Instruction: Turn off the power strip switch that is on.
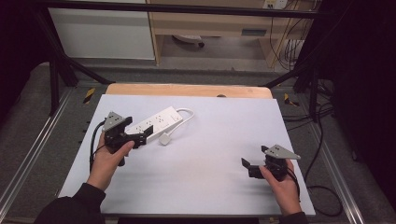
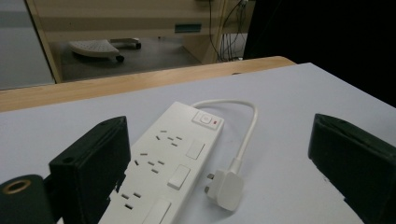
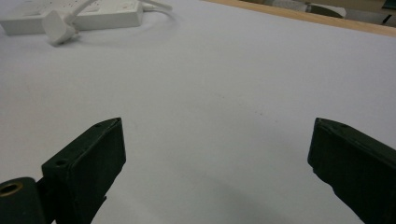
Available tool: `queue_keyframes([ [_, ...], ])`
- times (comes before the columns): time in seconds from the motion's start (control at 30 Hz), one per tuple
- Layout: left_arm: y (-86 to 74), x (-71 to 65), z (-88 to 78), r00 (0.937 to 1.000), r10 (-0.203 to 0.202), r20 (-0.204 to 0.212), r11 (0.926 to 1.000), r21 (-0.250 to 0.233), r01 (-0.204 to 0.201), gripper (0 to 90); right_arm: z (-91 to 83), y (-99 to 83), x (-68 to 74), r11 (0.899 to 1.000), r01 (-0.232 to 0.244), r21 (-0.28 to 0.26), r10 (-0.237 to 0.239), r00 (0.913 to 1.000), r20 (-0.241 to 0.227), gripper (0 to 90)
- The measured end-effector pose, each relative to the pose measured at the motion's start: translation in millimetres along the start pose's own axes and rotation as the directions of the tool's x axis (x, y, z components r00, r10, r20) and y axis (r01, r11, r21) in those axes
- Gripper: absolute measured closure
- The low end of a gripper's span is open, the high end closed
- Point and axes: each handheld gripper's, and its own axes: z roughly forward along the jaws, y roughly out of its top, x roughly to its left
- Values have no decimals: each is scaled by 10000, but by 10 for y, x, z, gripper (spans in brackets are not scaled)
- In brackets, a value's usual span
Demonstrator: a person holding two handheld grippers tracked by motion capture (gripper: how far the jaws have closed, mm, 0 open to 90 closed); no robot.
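Observation:
A white power strip [image 1: 155,122] lies at an angle on the white table cover, left of centre. Its short cord loops round to a white plug [image 1: 165,138] lying beside it. My left gripper [image 1: 145,134] is open at the strip's near end; in the left gripper view the strip [image 2: 166,161] runs up between the jaws and the plug [image 2: 225,188] lies to its right. My right gripper [image 1: 248,167] is open over bare cover near the front right, with nothing between its jaws. In the right gripper view the strip [image 3: 88,16] and plug [image 3: 58,27] sit far off at the top left.
The white cover [image 1: 219,135] spans the table, with a wooden strip [image 1: 187,90] at its far edge. Black frame bars stand beyond the far corners. Cables [image 1: 322,186] trail on the floor to the right. A wooden cabinet stands beyond the table.

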Motion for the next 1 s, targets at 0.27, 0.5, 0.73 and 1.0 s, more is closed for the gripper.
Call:
queue_keyframes([
  [0.27,17,95,26,9997,-201,-105,9998,-12,201,56,-2,1,-1,10000,-8,-11,8,10000,14,46],
  [0.5,35,143,66,9994,-243,-259,9997,-20,242,56,0,1,1,10000,-11,-8,11,10000,2,45],
  [0.73,49,199,140,9981,-601,-161,9982,75,603,56,0,2,0,10000,-31,-11,31,10000,-9,45],
  [1.0,75,257,264,9978,-512,-425,9982,300,525,59,0,1,1,10000,-31,-7,31,10000,-17,45],
])
